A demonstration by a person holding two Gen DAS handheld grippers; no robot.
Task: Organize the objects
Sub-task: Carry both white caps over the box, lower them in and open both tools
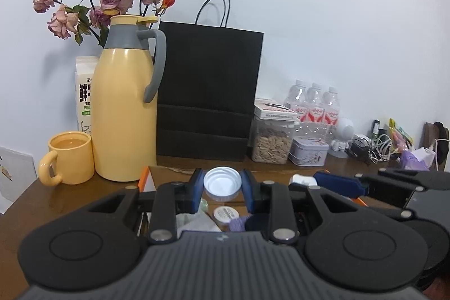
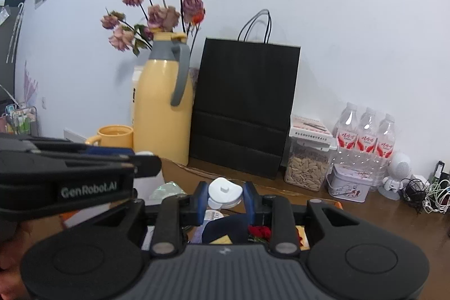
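Note:
My left gripper (image 1: 222,183) is shut on a round white lid (image 1: 222,182) and holds it above an orange-edged box (image 1: 144,178) of small items. My right gripper (image 2: 225,191) is shut on a white plastic object with a small knob (image 2: 224,191), also above the box. The right gripper shows in the left wrist view (image 1: 341,184) at the right; the left gripper crosses the right wrist view (image 2: 92,159) at the left. In the box lie a small round tin (image 1: 225,214), a purple item (image 1: 237,224), crumpled paper and red flowers (image 2: 260,232).
On the brown table (image 1: 70,198) stand a yellow mug (image 1: 70,158), a yellow thermos (image 1: 125,108) with dried roses behind, a black paper bag (image 1: 209,92), a seed jar (image 1: 271,142), a small tin (image 1: 308,151), water bottles (image 1: 315,106), a white figurine and tangled cables (image 1: 374,148).

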